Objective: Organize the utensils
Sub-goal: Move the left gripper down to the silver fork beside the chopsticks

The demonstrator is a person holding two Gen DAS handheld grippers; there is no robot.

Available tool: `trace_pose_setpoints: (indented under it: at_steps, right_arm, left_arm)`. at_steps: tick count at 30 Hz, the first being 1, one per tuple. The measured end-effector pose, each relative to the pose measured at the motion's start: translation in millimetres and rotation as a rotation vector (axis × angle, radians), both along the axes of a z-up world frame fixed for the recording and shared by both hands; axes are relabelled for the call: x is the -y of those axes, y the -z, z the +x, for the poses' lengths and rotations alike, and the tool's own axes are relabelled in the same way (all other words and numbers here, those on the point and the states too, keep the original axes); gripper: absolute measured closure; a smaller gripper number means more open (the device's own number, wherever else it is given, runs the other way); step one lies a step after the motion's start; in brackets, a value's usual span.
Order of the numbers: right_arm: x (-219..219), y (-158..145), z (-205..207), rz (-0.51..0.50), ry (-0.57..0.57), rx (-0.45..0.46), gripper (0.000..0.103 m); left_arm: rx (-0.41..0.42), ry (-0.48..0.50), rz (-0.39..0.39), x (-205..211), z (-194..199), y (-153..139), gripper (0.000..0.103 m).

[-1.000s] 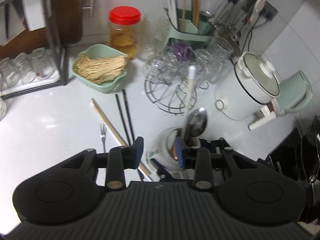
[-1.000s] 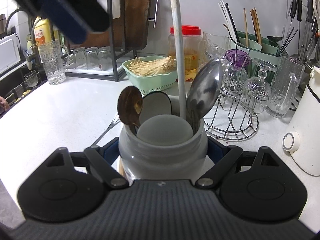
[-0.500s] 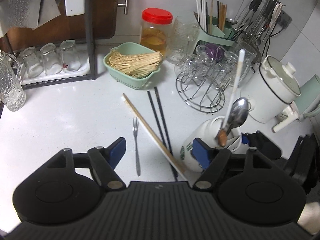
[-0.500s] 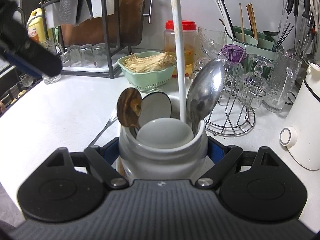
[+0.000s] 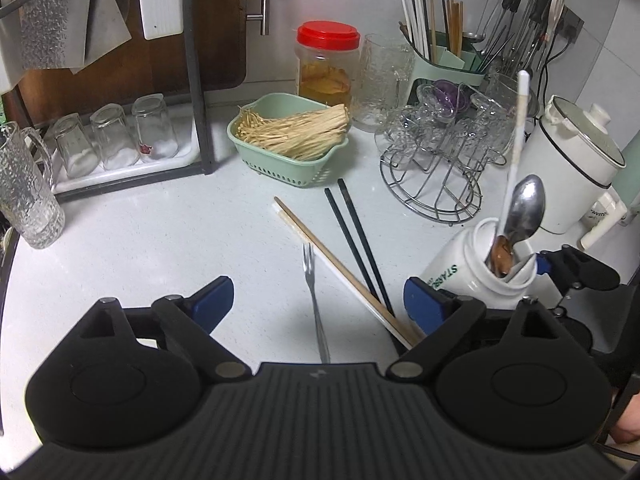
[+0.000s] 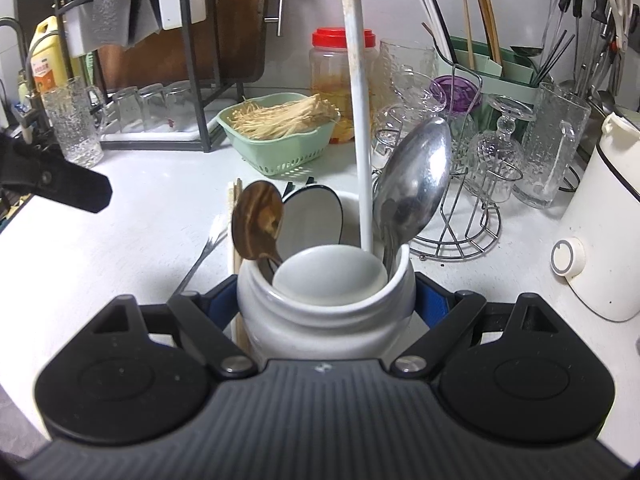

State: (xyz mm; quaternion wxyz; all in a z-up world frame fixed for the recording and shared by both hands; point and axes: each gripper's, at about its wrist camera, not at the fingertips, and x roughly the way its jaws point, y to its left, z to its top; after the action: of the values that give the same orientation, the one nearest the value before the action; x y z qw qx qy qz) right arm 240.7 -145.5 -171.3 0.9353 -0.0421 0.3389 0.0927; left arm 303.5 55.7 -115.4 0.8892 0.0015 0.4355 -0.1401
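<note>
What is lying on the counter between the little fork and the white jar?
In the left wrist view, a light chopstick pair and two black chopsticks lie between the fork and the white jar.

A: Fork, chopsticks?
B: Near ends hidden under the left gripper.
A: Jar?
B: Base and the right gripper's pads hidden behind it; spoon handles sunk inside.
A: Labels?
B: Yellow bottle, counter's far left edge: print too small to read.

Left claw tilts downward, its jaws opening wide with nothing pinched; right claw stays clamped shut.
</note>
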Motion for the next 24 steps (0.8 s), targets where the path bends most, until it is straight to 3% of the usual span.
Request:
trace_pose_setpoints:
  at_steps: [9,19,24]
  right_arm:
    - [-5.8,0.5,1.9,-0.002,0.059,0.003,0.013]
    - [-9.9,0.2,5.4,-0.013,0.084,-0.014,0.012]
    - [-9.9,0.2,7.4,-0.017,0.08,-0.027,0.012]
  left_arm:
    - [-0.032,0.018,0.004,-2.0,25.6,20.3,0.008]
    - [-0.062,0.034,0.084,4.9,57.6,57.6,0.008]
    - [-0.076,0.011,0.056,5.7,73.9,76.2,0.01]
